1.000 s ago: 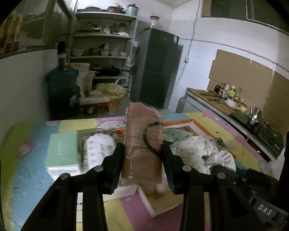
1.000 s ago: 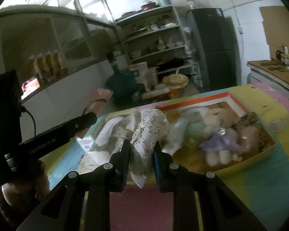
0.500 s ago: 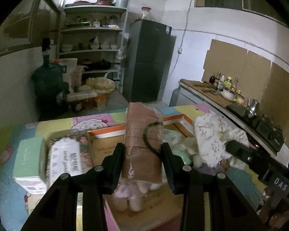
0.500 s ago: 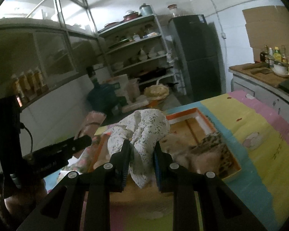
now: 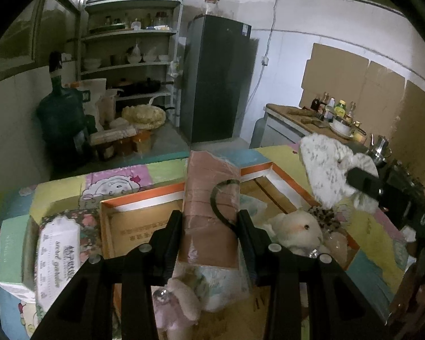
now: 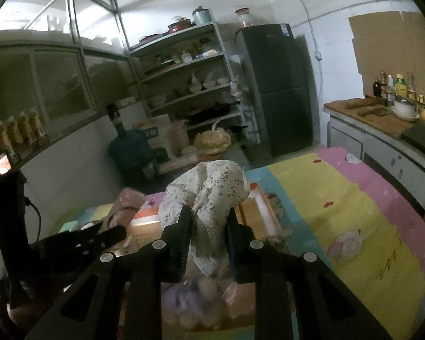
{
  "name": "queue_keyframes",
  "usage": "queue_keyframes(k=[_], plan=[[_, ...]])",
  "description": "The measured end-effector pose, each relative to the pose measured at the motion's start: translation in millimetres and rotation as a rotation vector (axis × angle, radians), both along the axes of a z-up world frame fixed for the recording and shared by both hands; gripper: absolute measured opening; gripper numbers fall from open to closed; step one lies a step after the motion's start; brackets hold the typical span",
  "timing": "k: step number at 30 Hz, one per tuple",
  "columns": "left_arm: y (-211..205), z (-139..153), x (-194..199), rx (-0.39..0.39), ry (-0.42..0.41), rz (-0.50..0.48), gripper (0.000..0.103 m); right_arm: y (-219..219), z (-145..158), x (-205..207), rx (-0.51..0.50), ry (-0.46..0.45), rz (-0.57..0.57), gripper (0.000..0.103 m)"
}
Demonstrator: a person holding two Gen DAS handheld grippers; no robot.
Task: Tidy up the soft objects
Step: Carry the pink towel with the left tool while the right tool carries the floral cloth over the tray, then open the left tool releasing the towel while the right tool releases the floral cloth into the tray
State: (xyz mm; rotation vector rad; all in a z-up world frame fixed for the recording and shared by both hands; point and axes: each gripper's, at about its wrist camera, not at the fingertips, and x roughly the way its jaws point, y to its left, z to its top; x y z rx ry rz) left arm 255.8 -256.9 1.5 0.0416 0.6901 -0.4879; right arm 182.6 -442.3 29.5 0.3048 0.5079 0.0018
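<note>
My left gripper (image 5: 209, 218) is shut on a brown plastic-wrapped packet (image 5: 212, 187) with a black loop, held upright over an orange-rimmed cardboard box (image 5: 144, 198). A white plush (image 5: 297, 229) and a pink plush (image 5: 178, 303) lie in the box. My right gripper (image 6: 208, 226) is shut on a white floral cloth (image 6: 209, 195), bunched and hanging above the box's far rim (image 6: 265, 209). The left wrist view shows that cloth (image 5: 323, 164) at the right, above the box. The left gripper (image 6: 104, 235) and its packet (image 6: 127, 201) show at the left of the right wrist view.
A green box (image 5: 11, 249) and a floral-print packet (image 5: 59, 252) lie left of the cardboard box on a colourful mat (image 6: 340, 212). Beyond it stand a water jug (image 5: 62, 119), shelves (image 5: 133, 65) and a dark fridge (image 5: 215, 85). A counter (image 6: 382, 133) runs along the right.
Both grippers have moved right across the mat with their loads. The left now holds its packet over the box and plush toys; the right has carried the cloth from beside the packet toward the box's right end.
</note>
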Motion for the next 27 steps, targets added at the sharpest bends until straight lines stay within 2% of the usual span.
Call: queue_keyframes(k=[5,14,22,27], plan=[[-6.7,-10.3,11.0,0.016,0.029,0.008,0.04,-14.4,-6.1,24.6,0.006,0.037,0.005,0.025],[-12.1,-25.6,23.8,0.017,0.087,0.007,0.04,-15.8,-31.3,68.7,-0.003,0.143,0.04,0.025],[-12.5,-34.0,30.5,0.004,0.124,-0.005,0.04,-19.1,-53.2,85.4,0.017,0.218,0.041,0.025],[-12.7,-35.0,31.6,0.007,0.125,0.0,0.04,-19.0,-59.2,86.7,0.025,0.24,0.042,0.03]])
